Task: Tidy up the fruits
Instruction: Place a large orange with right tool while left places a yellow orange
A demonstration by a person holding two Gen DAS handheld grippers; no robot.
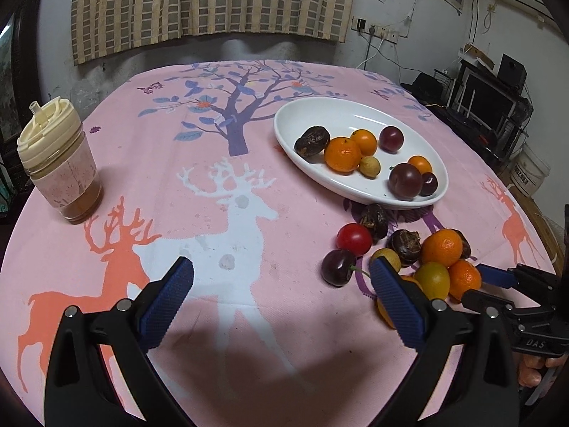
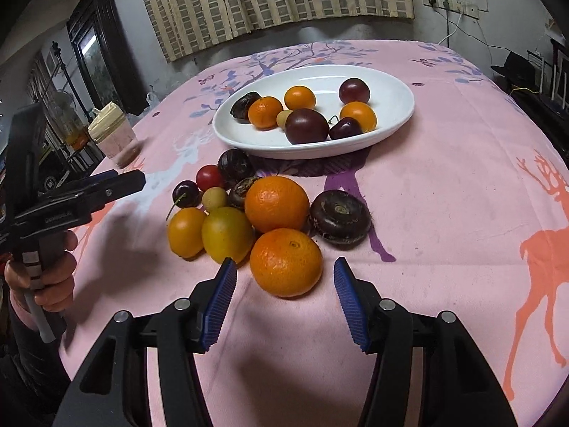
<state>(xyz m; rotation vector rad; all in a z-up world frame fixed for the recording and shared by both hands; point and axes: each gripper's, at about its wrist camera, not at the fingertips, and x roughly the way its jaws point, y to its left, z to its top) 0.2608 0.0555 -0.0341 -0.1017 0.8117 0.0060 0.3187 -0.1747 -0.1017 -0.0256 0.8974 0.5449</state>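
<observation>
A white oval plate on the pink tablecloth holds several fruits: oranges, dark plums, a cherry. In front of it lies a loose pile: oranges, a yellow fruit, a red tomato, a cherry, dark water chestnuts. My right gripper is open, its fingers either side of the nearest orange, not touching it. It shows in the left wrist view at the pile's right. My left gripper is open and empty, left of the pile.
A lidded cup with brown contents stands at the table's left edge. A curtain hangs on the wall behind the table. Shelves with electronics stand to the right of the table.
</observation>
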